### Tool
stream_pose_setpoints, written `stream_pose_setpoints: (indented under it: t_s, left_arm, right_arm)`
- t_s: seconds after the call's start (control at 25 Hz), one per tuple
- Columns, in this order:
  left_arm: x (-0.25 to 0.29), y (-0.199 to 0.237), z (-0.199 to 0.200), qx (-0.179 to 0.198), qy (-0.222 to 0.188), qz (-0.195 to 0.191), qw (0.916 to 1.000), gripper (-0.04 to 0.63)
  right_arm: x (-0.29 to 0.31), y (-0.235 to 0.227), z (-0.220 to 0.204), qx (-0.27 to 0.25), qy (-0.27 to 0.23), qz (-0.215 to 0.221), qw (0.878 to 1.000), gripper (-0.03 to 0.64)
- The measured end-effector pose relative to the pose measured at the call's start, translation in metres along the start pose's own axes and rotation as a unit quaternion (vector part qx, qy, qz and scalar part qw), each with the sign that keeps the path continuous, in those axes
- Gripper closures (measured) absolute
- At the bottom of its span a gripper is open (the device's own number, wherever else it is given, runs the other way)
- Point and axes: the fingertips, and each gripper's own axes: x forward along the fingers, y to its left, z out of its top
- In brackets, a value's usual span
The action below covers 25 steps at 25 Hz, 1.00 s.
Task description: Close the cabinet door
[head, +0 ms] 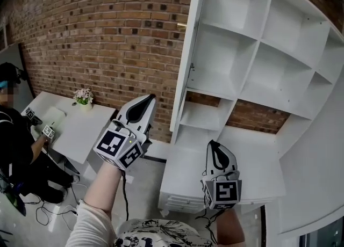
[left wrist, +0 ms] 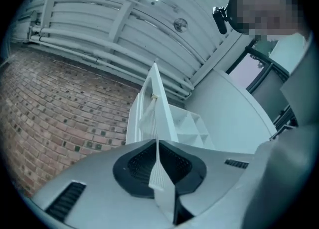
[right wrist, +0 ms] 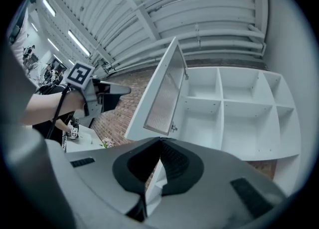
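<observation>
The white wall cabinet (head: pixel 258 42) hangs on the brick wall with its shelves bare. Its door (head: pixel 187 52) stands swung open, edge-on to me at the cabinet's left side. My left gripper (head: pixel 150 99) is raised, pointing up toward the door's lower part, apart from it, shut with nothing held. My right gripper (head: pixel 213 144) is lower, in front of the bottom shelf, also shut and empty. In the left gripper view the door (left wrist: pixel 154 103) rises straight above the closed jaws. The right gripper view shows the door (right wrist: pixel 162 98), the shelves (right wrist: pixel 234 108) and the left gripper (right wrist: pixel 117 90) left of the door.
A low white drawer unit (head: pixel 188 181) stands under the cabinet. At the left is a white desk (head: pixel 80 128) with a small flower pot (head: pixel 83 96), and a person in black (head: pixel 13 138) sits there. Cables (head: pixel 48 211) lie on the floor.
</observation>
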Motion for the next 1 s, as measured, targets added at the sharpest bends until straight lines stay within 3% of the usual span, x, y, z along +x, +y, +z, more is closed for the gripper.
stream_pose_setpoints:
  t_s: [0.12, 0.28, 0.44, 0.6, 0.76, 1.0]
  left_arm:
    - [0.033, -0.003, 0.048, -0.003, -0.048, -0.053, 0.9974, 0.446]
    - [0.07, 0.006, 0.102, -0.021, -0.098, -0.081, 0.9917, 0.423]
    - [0.107, 0.017, 0.119, -0.068, -0.087, -0.107, 0.9881, 0.414]
    - [0.128, 0.024, 0.125, -0.082, -0.081, -0.13, 0.9848, 0.414]
    - [0.134, 0.027, 0.128, -0.125, -0.082, -0.168, 0.9743, 0.414]
    - [0.137, 0.024, 0.123, -0.154, -0.074, -0.194, 0.9661, 0.419]
  right_arm:
    - [0.004, 0.0, 0.002, -0.004, 0.0, -0.005, 1.0, 0.612]
    - [0.01, 0.001, -0.002, 0.011, 0.008, 0.003, 1.0, 0.612]
    - [0.011, -0.004, -0.003, 0.017, 0.013, -0.001, 1.0, 0.612]
    - [0.007, -0.006, -0.007, 0.006, 0.016, -0.007, 1.0, 0.612]
    - [0.007, -0.012, -0.012, 0.002, 0.017, -0.014, 1.0, 0.612]
    - [0.007, -0.02, -0.008, -0.003, 0.017, -0.024, 1.0, 0.612]
